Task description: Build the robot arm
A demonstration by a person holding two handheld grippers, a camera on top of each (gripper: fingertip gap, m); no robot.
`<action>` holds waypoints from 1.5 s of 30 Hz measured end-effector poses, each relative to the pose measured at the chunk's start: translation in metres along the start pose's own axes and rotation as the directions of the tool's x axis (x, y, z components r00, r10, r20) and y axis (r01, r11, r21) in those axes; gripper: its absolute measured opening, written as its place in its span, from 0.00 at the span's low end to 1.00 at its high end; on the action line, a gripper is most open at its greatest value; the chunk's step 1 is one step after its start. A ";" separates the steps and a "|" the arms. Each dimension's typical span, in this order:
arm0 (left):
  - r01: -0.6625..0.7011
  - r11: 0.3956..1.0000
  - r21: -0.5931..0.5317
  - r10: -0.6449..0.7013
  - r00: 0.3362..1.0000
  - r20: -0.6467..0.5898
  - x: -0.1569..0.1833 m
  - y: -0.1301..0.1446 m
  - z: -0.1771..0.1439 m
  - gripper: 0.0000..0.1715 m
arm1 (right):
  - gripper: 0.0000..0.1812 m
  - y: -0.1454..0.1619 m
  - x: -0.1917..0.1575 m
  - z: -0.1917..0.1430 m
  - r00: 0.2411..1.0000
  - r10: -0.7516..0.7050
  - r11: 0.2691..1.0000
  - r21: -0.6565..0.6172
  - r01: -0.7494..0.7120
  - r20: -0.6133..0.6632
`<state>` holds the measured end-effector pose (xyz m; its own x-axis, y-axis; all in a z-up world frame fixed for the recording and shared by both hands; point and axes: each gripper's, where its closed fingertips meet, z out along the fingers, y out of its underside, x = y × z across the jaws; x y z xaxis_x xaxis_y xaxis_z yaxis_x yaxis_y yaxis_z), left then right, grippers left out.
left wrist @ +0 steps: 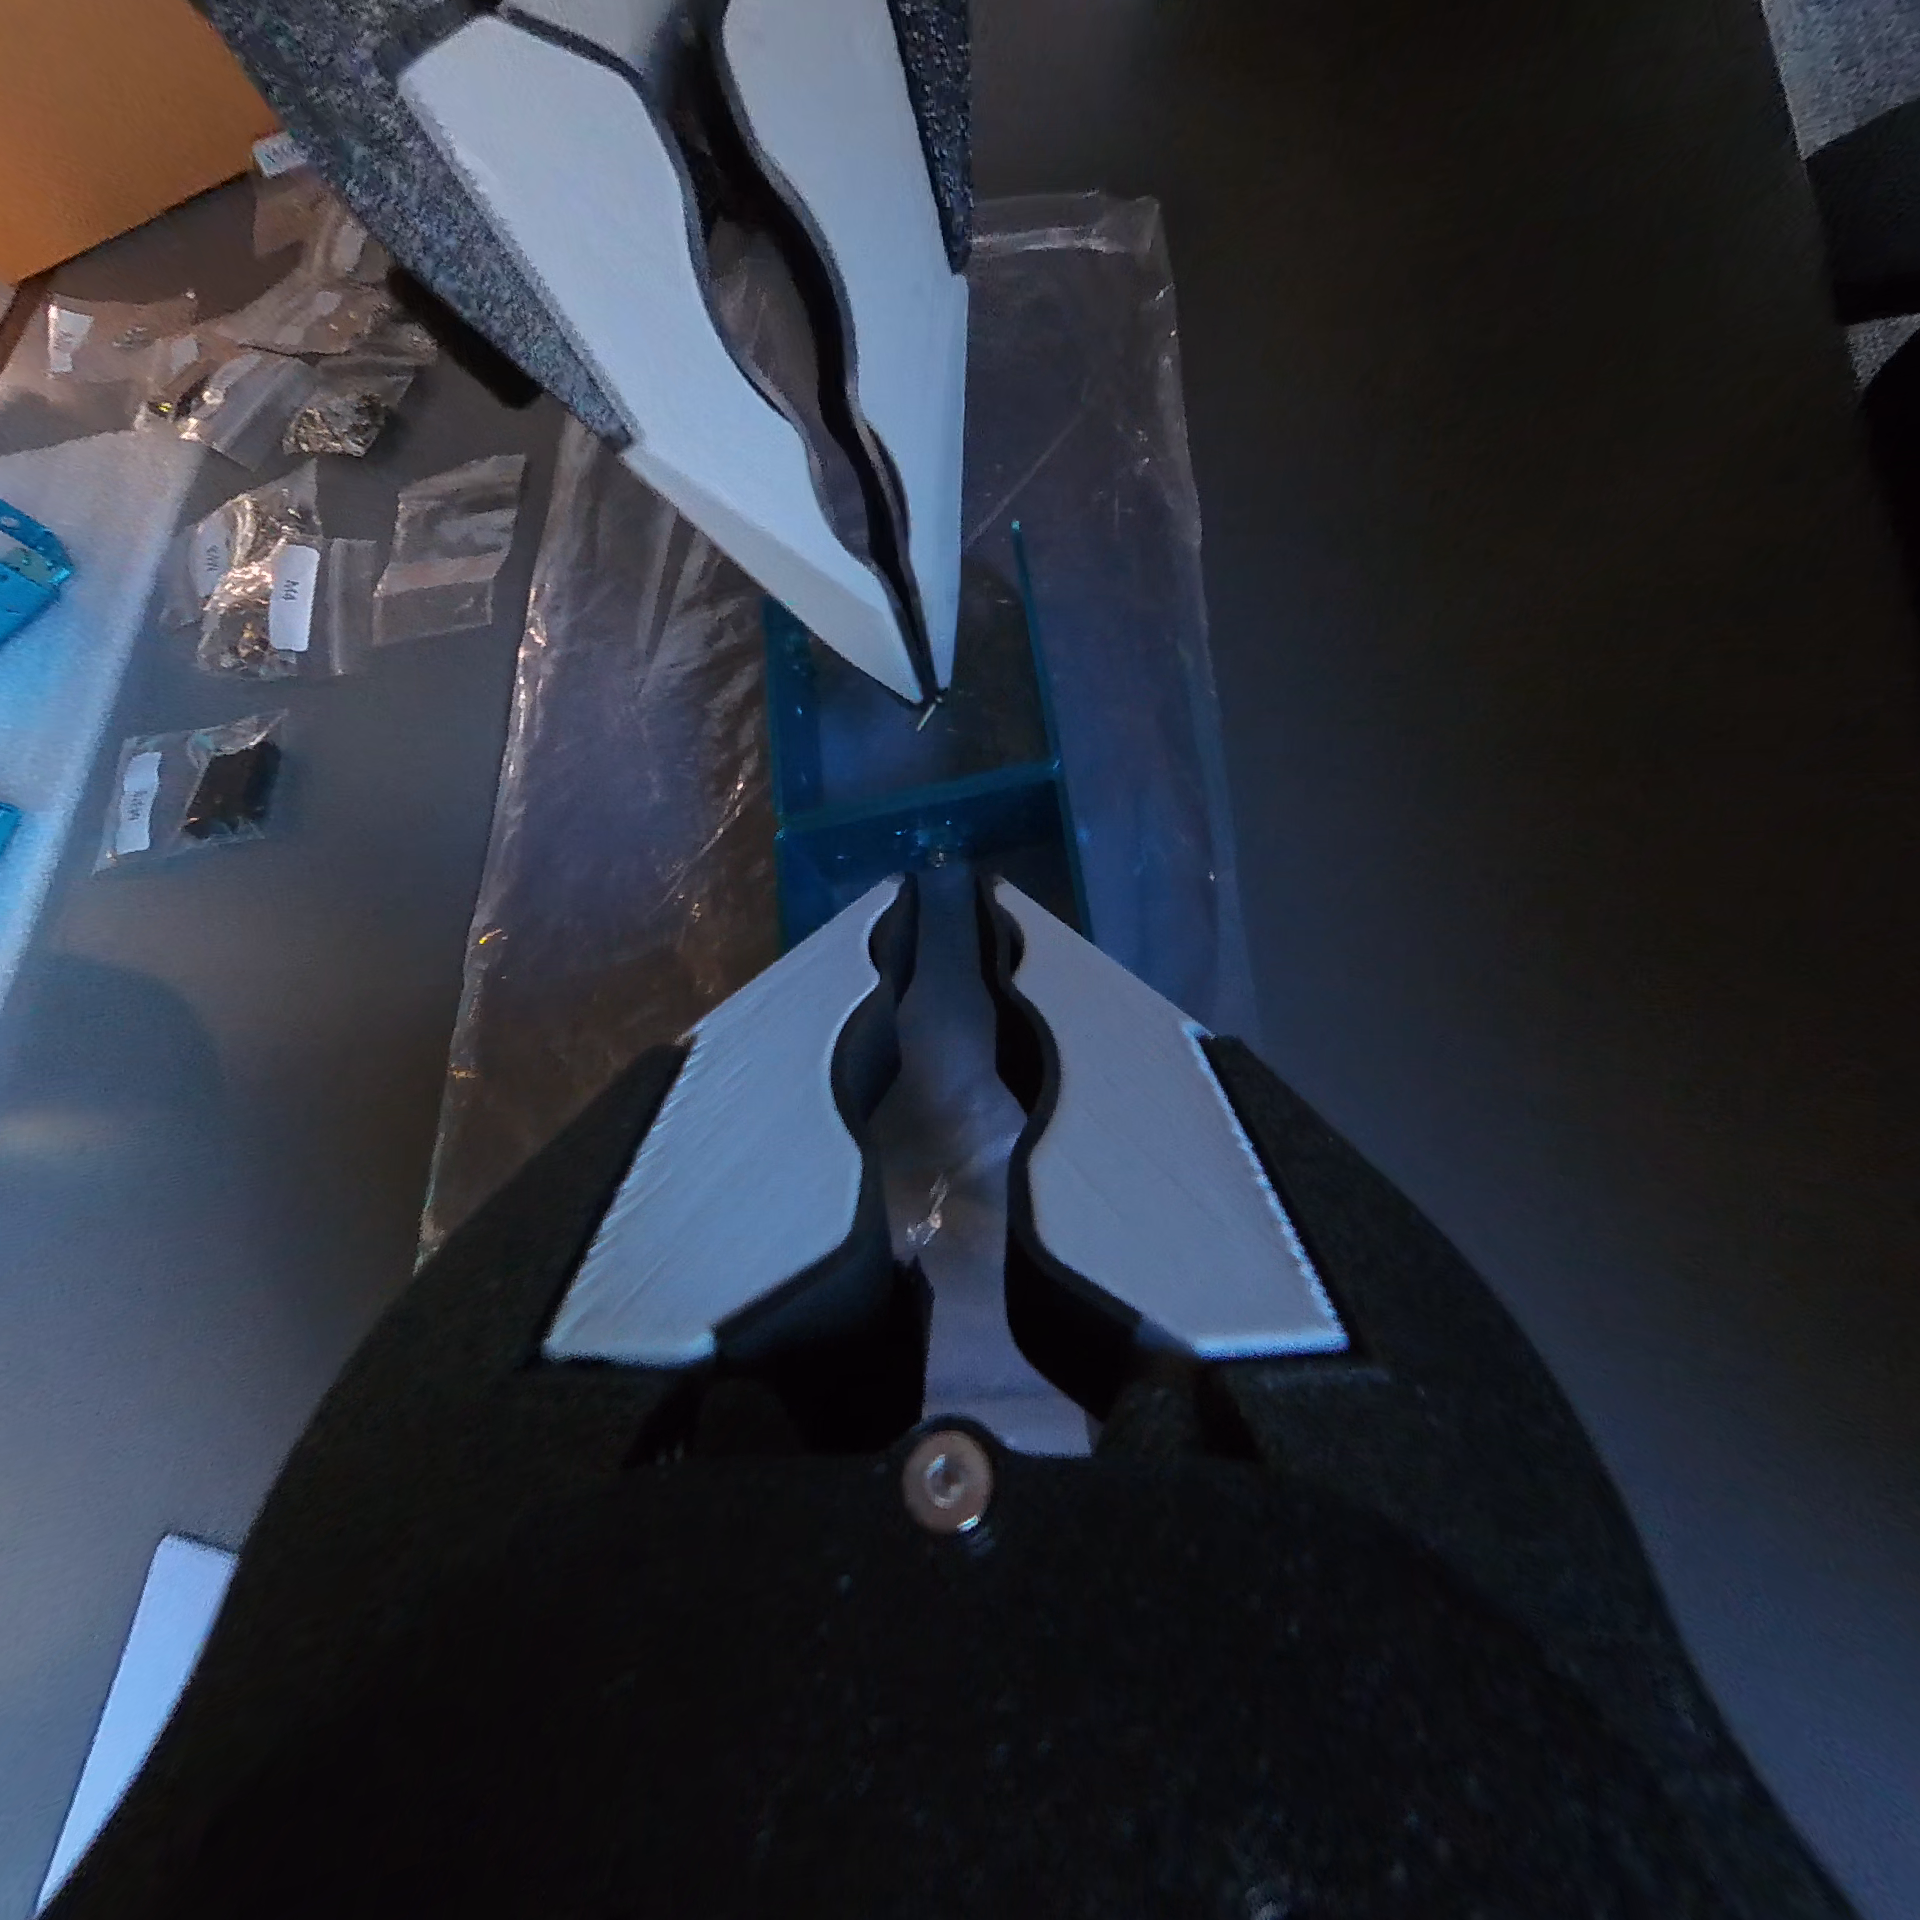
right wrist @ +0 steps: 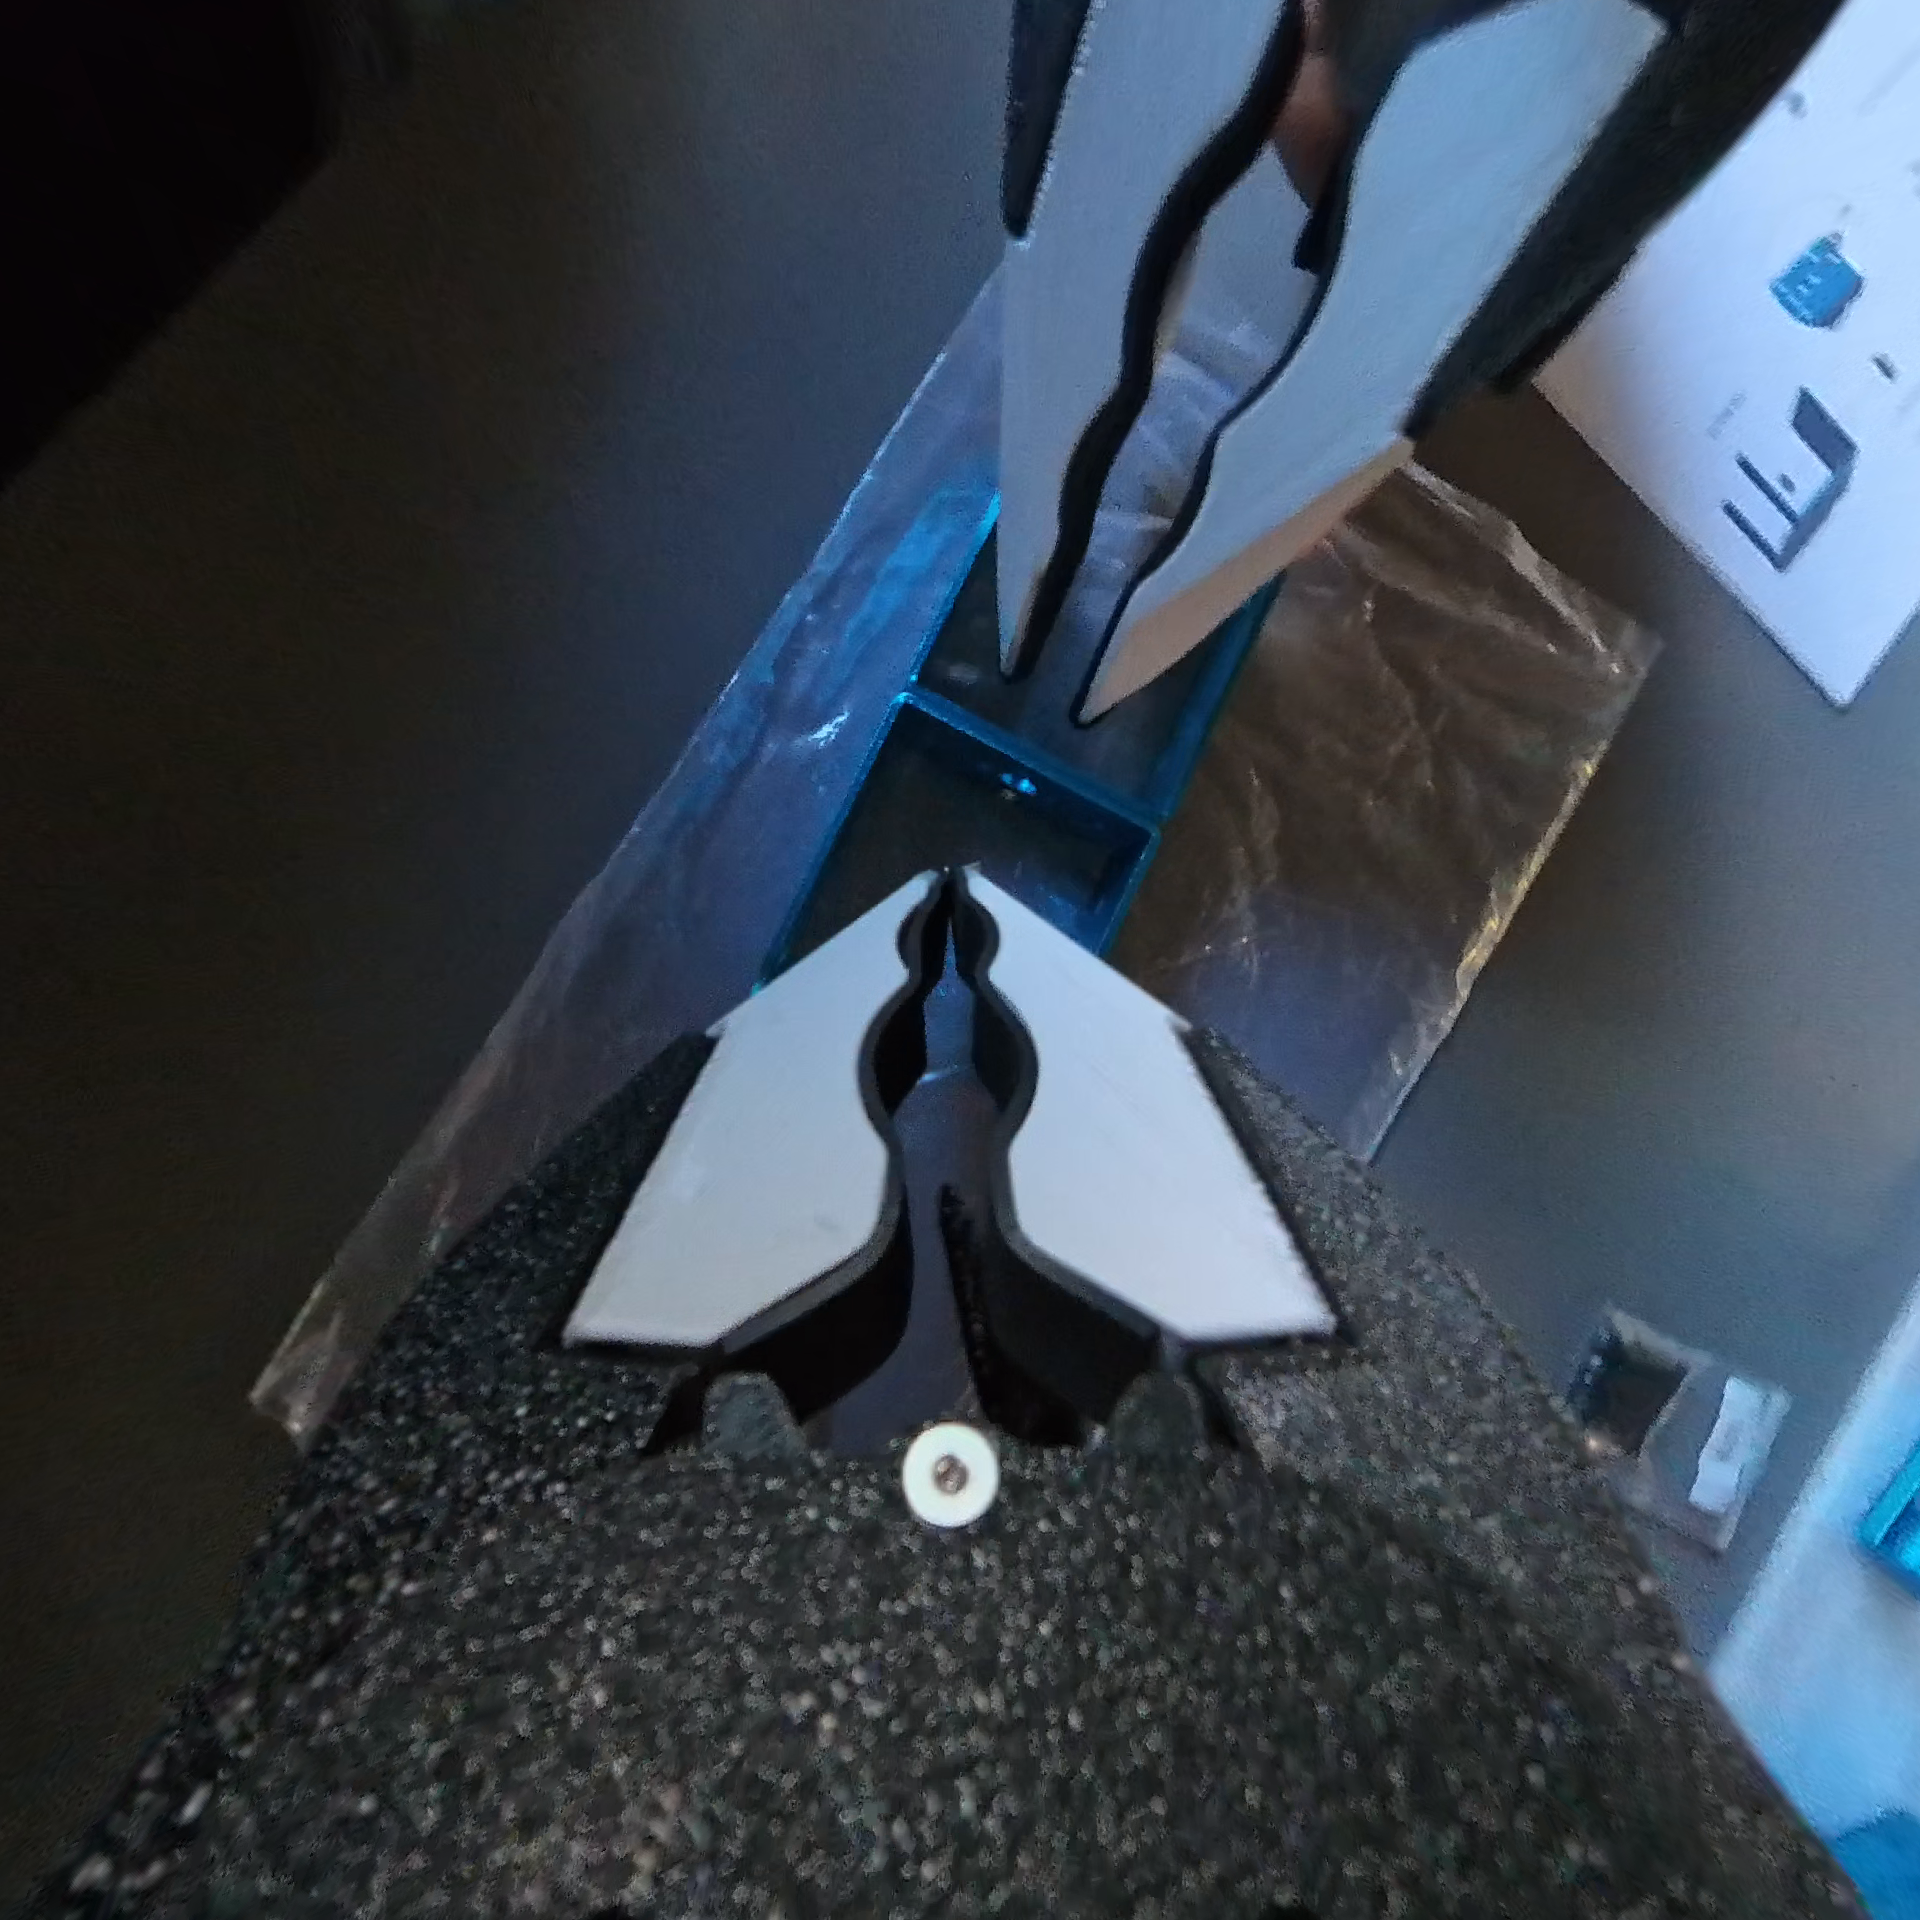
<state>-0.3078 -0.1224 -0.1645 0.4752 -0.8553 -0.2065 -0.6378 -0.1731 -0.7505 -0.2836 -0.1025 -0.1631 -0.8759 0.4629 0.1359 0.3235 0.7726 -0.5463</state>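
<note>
A blue metal frame [left wrist: 925,816] of two side rails and a cross piece lies on a clear plastic bag [left wrist: 623,779] on the dark table. My left gripper [left wrist: 945,883] is open a little, its tips just short of the cross piece. In the right wrist view the left gripper [right wrist: 1055,691] reaches down between the rails of the frame [right wrist: 1039,821]. My right gripper [right wrist: 951,875] is shut on a small silver pin or screw [left wrist: 928,715]. In the left wrist view the right gripper [left wrist: 923,691] holds it just above the frame's far bay.
Several small plastic bags of hardware [left wrist: 255,597] lie left of the frame, with a cardboard box [left wrist: 104,125] behind them and blue parts [left wrist: 21,566] at the left edge. A printed sheet [right wrist: 1787,312] and another small bag [right wrist: 1626,1382] lie to the right. Left tips to right tips: about 4 centimeters.
</note>
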 end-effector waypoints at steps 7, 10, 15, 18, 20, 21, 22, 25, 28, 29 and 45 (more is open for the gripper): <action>-0.015 1.000 -0.027 0.015 1.000 0.023 -0.004 0.004 -0.001 0.06 | 0.00 0.013 -0.012 0.009 0.992 -0.026 0.999 -0.040 0.031 0.122; -0.004 1.000 -0.013 0.005 1.000 0.025 -0.006 0.002 -0.002 0.06 | 0.01 0.017 -0.008 0.007 0.995 0.005 0.998 -0.060 0.001 0.096; -0.004 1.000 -0.002 0.004 1.000 0.031 -0.006 0.001 -0.003 0.06 | 0.05 0.023 -0.006 0.000 0.997 0.070 0.996 -0.059 -0.068 0.043; -0.004 1.000 0.000 0.004 0.999 0.039 -0.007 0.001 -0.004 0.06 | 0.06 0.021 -0.005 -0.005 0.987 0.161 0.987 -0.015 -0.161 0.018; -0.001 1.000 0.004 0.001 0.999 0.040 -0.007 0.001 -0.004 0.06 | 0.07 0.019 -0.004 -0.006 0.975 0.223 0.975 0.017 -0.223 -0.002; -0.002 1.000 0.003 0.002 0.999 0.039 -0.007 0.001 -0.004 0.06 | 0.07 0.018 -0.004 -0.006 0.971 0.240 0.970 0.032 -0.240 -0.006; -0.004 1.000 0.003 0.004 0.999 0.042 -0.007 0.001 -0.005 0.06 | 0.08 0.016 -0.006 -0.005 0.969 0.246 0.968 0.052 -0.246 0.000; -0.007 1.000 0.001 0.007 0.999 0.043 -0.007 0.001 -0.004 0.06 | 0.07 0.008 -0.005 -0.004 0.963 0.271 0.957 0.108 -0.270 0.009; -0.008 1.000 0.001 0.008 0.999 0.047 -0.008 0.001 -0.005 0.06 | 0.07 0.010 -0.006 0.002 0.962 0.272 0.959 0.084 -0.272 0.008; -0.007 1.000 0.001 0.007 0.999 0.050 -0.008 0.001 -0.005 0.06 | 0.07 0.011 -0.007 0.004 0.963 0.269 0.961 0.070 -0.268 0.006; -0.010 1.000 -0.009 0.011 0.999 0.041 -0.006 0.003 -0.003 0.06 | 0.01 0.015 -0.007 0.008 0.970 0.242 0.969 0.053 -0.241 -0.012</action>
<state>-0.3143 -0.1190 -0.1640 0.4929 -0.8363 -0.2399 -0.6480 -0.1689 -0.7426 -0.2756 -0.0978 -0.1787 -0.7673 0.6412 0.0095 0.5055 0.6139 -0.6063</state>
